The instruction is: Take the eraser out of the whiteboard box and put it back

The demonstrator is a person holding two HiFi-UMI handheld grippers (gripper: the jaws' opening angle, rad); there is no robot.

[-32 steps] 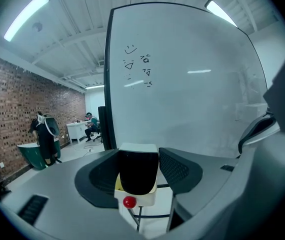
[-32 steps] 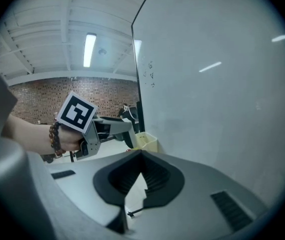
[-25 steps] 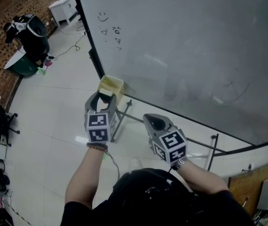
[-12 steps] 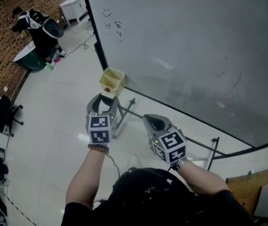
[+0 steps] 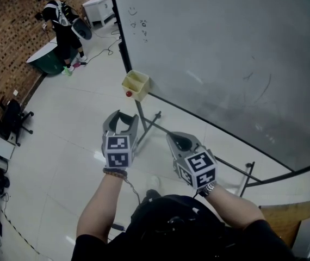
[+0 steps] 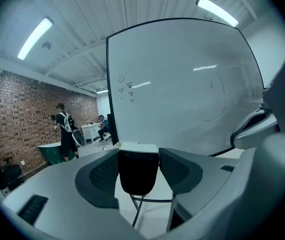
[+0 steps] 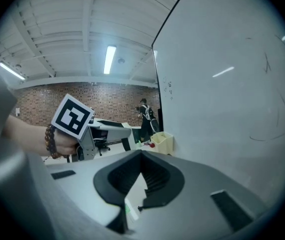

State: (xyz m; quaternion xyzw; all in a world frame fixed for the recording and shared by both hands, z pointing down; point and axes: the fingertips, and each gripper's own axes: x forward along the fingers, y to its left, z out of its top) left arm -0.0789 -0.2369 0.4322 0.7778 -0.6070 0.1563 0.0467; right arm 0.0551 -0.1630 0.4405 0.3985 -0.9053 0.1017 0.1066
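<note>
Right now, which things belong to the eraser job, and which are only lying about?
For the job: eraser, gripped by the left gripper; yellow box on the whiteboard; right gripper, shut and empty.
Lying about: office chair; white cabinet; wooden board.

The eraser [image 6: 138, 170] sits between the jaws of the left tool [image 5: 121, 119], which is in front of and below the whiteboard box [image 5: 136, 85] at the lower left corner of the whiteboard [image 5: 225, 48]. The right tool [image 5: 178, 141] is beside the left one, to its right, before the board's lower edge. Far back on the left, beyond the board's left edge, a person [image 5: 62, 23] stands on the floor [image 5: 62, 145].
</note>
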